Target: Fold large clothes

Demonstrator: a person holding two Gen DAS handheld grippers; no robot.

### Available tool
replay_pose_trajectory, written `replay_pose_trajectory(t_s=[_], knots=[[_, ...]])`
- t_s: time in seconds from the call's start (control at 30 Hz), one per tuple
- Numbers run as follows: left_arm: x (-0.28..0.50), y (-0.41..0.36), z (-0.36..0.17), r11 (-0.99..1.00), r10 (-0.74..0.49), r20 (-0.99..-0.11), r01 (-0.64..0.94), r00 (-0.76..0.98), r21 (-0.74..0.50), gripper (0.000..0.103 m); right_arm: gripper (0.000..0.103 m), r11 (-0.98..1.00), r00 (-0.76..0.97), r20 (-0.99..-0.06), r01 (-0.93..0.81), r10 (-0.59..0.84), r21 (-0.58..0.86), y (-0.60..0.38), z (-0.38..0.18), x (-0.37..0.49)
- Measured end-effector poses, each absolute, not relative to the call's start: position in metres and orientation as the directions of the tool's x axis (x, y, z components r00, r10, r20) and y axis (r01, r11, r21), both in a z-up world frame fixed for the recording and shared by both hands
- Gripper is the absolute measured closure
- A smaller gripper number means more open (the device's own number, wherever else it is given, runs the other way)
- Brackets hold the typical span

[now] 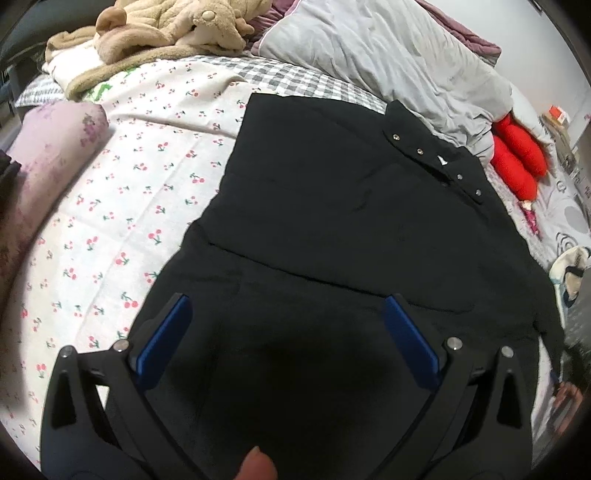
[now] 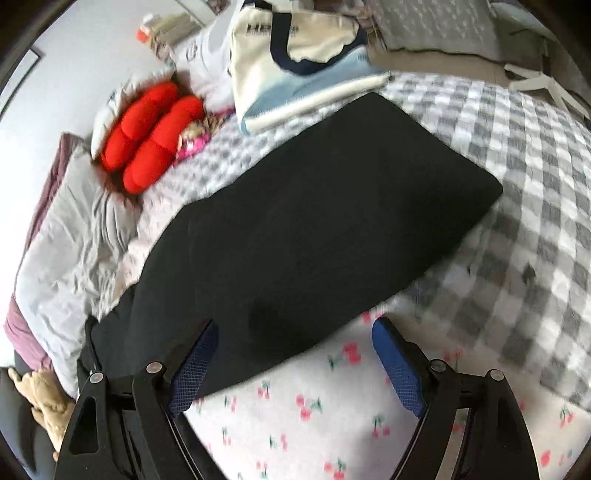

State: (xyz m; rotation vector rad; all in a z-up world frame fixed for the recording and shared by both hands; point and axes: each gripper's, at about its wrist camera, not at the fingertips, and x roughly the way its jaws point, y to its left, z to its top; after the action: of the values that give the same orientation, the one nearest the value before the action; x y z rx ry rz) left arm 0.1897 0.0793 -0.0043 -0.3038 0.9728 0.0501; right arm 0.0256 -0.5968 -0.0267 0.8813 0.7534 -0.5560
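A large black jacket (image 1: 332,206) lies spread flat on the bed, its collar with metal snaps (image 1: 436,158) at the far right. My left gripper (image 1: 284,310) is open and hovers over the jacket's near part, with nothing between the blue pads (image 1: 410,343). In the right wrist view the same black jacket (image 2: 314,236) lies as a long dark panel running to the upper right. My right gripper (image 2: 295,332) is open above the jacket's near edge and the cherry-print sheet (image 2: 303,417). It holds nothing.
The bed has a cherry-print sheet (image 1: 110,206) and a grey checked blanket (image 2: 517,192). A grey duvet (image 1: 388,59), a beige plush heap (image 1: 162,33), a red cushion (image 2: 151,136), a purple pillow (image 1: 48,155) and a cream tote bag (image 2: 295,48) surround the jacket.
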Motion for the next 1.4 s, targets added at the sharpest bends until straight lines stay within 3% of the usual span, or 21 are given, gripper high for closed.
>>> replay_pose_trajectory(t_s=[0.1, 0.2, 0.27, 0.33, 0.63, 0.9, 1.17, 1.4], knots=[[0.19, 0.078, -0.007, 0.961, -0.087, -0.824, -0.169, 0.559, -0.217, 0.0, 0.023, 0.501, 0.649, -0.745, 0.701, -0.155, 0.507, -0.607, -0.028, 0.03], [0.19, 0.076, -0.01, 0.966, -0.077, -0.826, -0.164, 0.558, -0.201, 0.0, 0.054, 0.439, 0.646, -0.737, 0.731, -0.197, 0.523, -0.623, -0.031, 0.03], [0.19, 0.073, -0.012, 0.969, -0.075, -0.829, -0.156, 0.554, -0.193, 0.0, 0.089, 0.387, 0.654, -0.729, 0.737, -0.2, 0.555, -0.635, -0.035, 0.027], [0.191, 0.071, -0.014, 0.972, -0.076, -0.831, -0.145, 0.551, -0.185, 0.0, 0.093, 0.372, 0.69, -0.694, 0.711, -0.206, 0.596, -0.638, -0.029, 0.024], [0.191, 0.07, -0.009, 0.964, -0.111, -0.825, -0.141, 0.555, -0.225, 0.0, 0.096, 0.697, 0.807, -0.506, 0.551, -0.305, 0.46, -0.563, 0.093, 0.048], [0.186, 0.074, -0.004, 0.961, -0.14, -0.821, -0.125, 0.553, -0.248, 0.0, 0.096, 0.911, 0.903, -0.401, 0.286, -0.153, 0.297, -0.441, 0.172, 0.086], [0.185, 0.086, -0.002, 0.959, -0.14, -0.821, -0.13, 0.553, -0.251, 0.0, 0.096, 0.983, 0.879, -0.472, 0.032, 0.058, 0.18, -0.297, 0.15, 0.142], [0.19, 0.09, -0.01, 0.961, -0.152, -0.821, -0.112, 0.551, -0.253, 0.0, 0.094, 0.975, 0.725, -0.66, -0.079, 0.198, 0.206, -0.201, 0.038, 0.189]])
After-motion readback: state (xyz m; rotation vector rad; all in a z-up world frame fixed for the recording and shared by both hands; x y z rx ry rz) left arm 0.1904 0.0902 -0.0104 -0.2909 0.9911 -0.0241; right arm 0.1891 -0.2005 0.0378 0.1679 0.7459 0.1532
